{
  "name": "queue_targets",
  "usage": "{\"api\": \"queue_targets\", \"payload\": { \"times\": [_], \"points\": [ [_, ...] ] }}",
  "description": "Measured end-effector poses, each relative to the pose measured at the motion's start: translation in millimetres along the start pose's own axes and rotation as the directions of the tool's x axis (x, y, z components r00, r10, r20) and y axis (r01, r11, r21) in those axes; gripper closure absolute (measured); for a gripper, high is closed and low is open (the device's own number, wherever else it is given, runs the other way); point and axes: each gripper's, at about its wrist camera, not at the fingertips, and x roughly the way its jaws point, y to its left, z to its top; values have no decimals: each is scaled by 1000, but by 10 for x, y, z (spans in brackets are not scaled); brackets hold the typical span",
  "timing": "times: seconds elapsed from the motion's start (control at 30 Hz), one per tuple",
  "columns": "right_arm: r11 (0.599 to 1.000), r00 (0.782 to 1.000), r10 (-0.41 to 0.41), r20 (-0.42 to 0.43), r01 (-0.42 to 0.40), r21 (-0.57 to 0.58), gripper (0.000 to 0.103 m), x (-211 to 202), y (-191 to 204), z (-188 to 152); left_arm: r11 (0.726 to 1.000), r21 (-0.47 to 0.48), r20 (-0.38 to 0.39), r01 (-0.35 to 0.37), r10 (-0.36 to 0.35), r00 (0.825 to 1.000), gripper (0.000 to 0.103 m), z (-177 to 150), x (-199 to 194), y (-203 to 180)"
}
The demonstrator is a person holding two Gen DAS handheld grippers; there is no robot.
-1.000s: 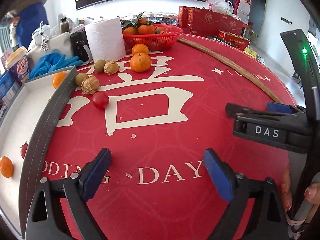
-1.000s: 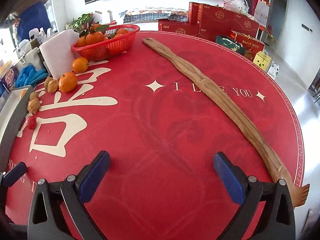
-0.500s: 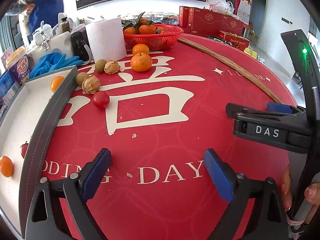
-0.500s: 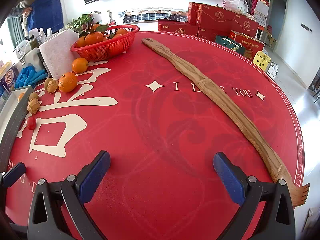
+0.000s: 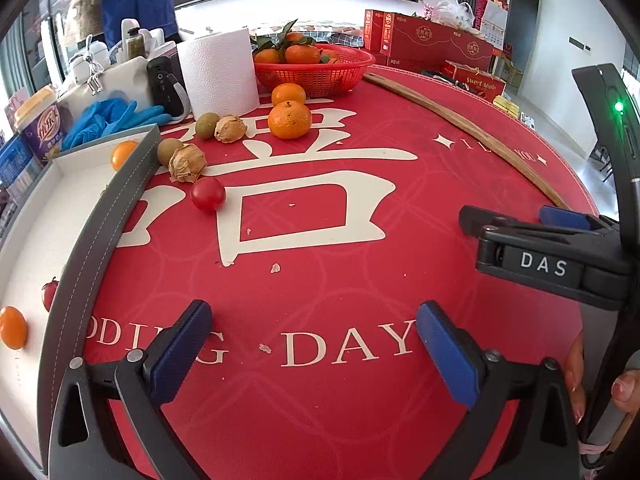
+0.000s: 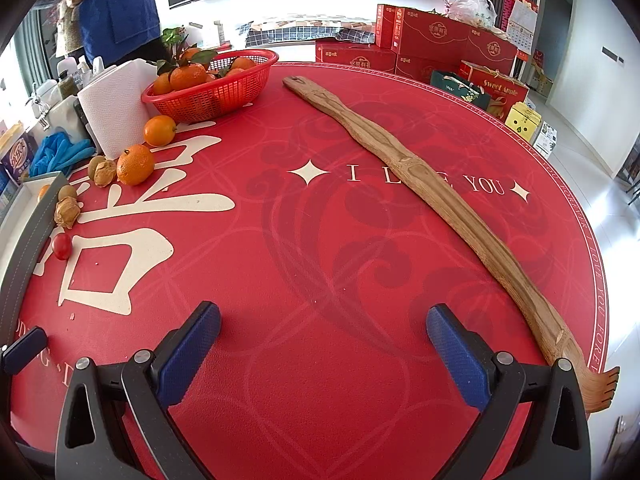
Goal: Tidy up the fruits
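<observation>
On the red round table lie a cherry tomato (image 5: 207,193), two papery husked fruits (image 5: 187,162), two small green-brown fruits (image 5: 207,125) and two oranges (image 5: 289,119). A red basket (image 5: 316,74) of oranges stands behind them. A white tray (image 5: 36,216) with a grey rim at the left holds small oranges (image 5: 12,327) and a red fruit. My left gripper (image 5: 312,344) is open and empty above the "DAY" lettering. My right gripper (image 6: 322,346) is open and empty over the table's middle; it also shows in the left wrist view (image 5: 532,240).
A long wooden back scratcher (image 6: 432,196) lies across the right half of the table. A paper towel roll (image 5: 218,72), blue gloves (image 5: 112,120), bottles and tubs crowd the back left. Red gift boxes (image 6: 436,40) stand beyond the table. A person in blue (image 6: 116,4) stands at the back left.
The left wrist view has shifted slightly, so the fruits sit a little further right. The person in blue at the back has moved right. Both grippers stay open.
</observation>
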Motion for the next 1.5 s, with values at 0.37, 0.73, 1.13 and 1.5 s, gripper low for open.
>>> {"api": "queue_targets", "payload": {
  "times": [0.37, 0.73, 1.13, 1.5],
  "points": [
    [1000, 1000, -2, 1, 2, 1, 0, 3, 1, 0, 1000, -12, 4, 6, -6, 1000, 1, -6, -15, 11],
    [999, 1000, -23, -13, 24, 31, 0, 20, 1, 40, 997, -67, 27, 49, -47, 999, 1, -19, -58, 137],
    [988, 994, 81, -76, -90, -125, 0, 309, 639, 490, 958, -245, 95, 151, -131, 987, 1, -53, -176, 494],
    [945, 982, 186, -33, -188, -269, 8, 628, 1320, 880, 980, -193, 136, -46, 73, 988, 6, 29, -612, 617]
  ]
}}
